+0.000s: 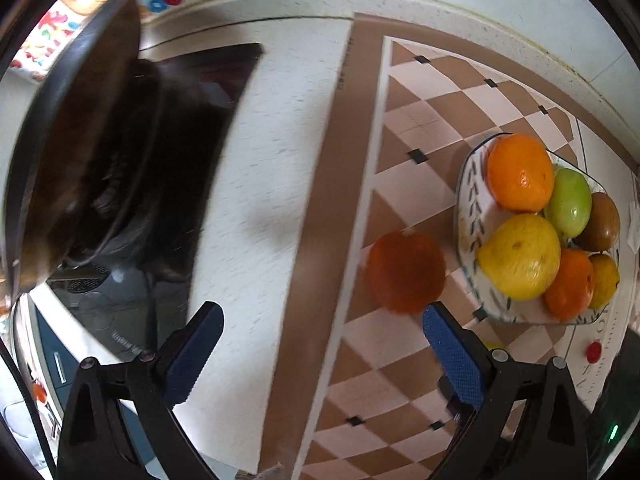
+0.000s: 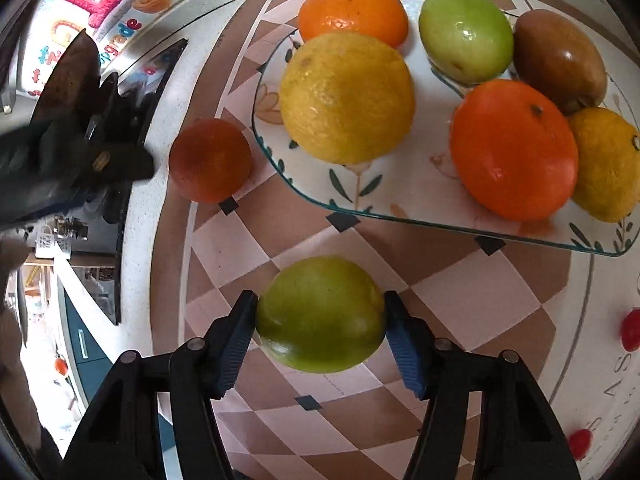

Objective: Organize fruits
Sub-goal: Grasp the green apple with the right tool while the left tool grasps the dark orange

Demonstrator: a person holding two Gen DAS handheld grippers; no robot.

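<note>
Green fruit [image 2: 320,314] on the bench mat below the plate [image 2: 400,204], right hand-held gripper [image 2: 320,316] clamped across its widest part; looks firm, smooth, probably slippery; left hand-held gripper [image 1: 320,344] open, empty.

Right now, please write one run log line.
right claw: shut on green fruit | left claw: open, empty | dark orange: off plate

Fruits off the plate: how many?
2. A dark orange fruit on the mat left of the plate; a green fruit between the right tool's fingers. None seems hidden.
</note>
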